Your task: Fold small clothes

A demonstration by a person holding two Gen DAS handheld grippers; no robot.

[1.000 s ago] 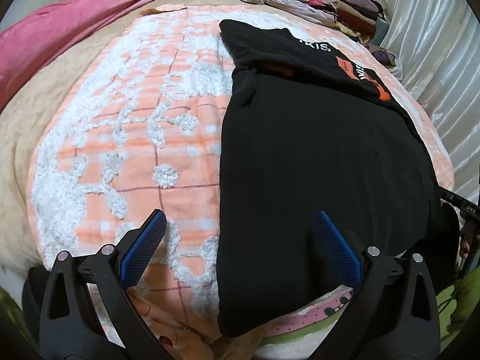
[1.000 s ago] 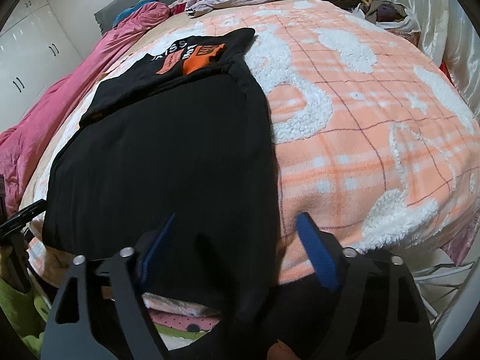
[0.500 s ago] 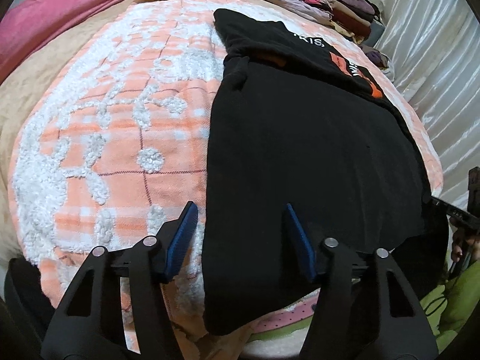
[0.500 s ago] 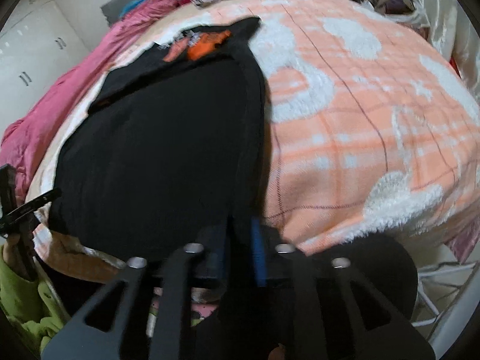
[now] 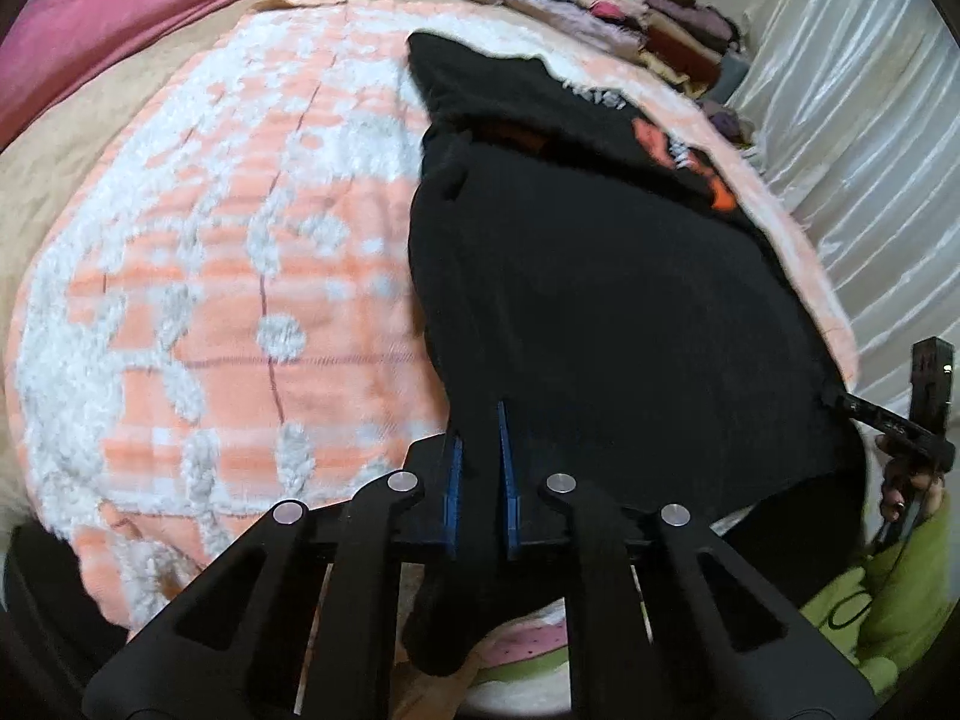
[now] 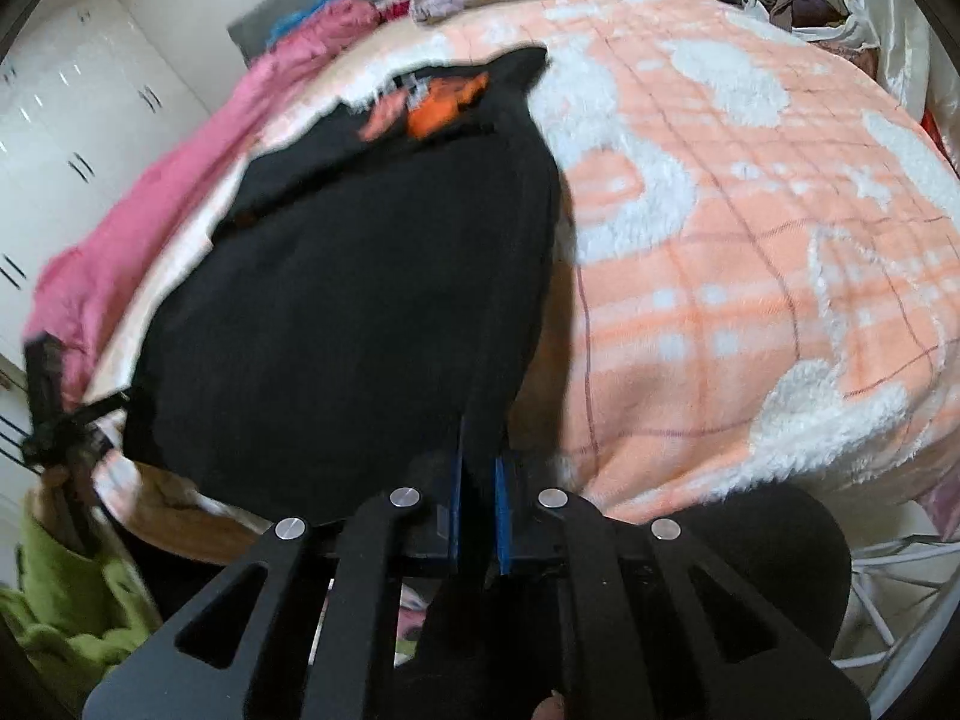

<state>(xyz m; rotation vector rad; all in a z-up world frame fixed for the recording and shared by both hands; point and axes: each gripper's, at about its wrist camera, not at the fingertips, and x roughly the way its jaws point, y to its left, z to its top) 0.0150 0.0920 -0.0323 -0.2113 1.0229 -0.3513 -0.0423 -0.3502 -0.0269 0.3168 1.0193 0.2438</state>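
black shirt laid flat on orange-white blanket on bed | left hand-held gripper just closed, clamped on shirt's near left hem corner | right hand-held gripper just closed, clamped on near right hem corner | clothes pile at far end

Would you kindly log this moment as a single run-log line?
left gripper: shut on black garment near corner | right gripper: shut on other near corner | garment: flat on orange blanket
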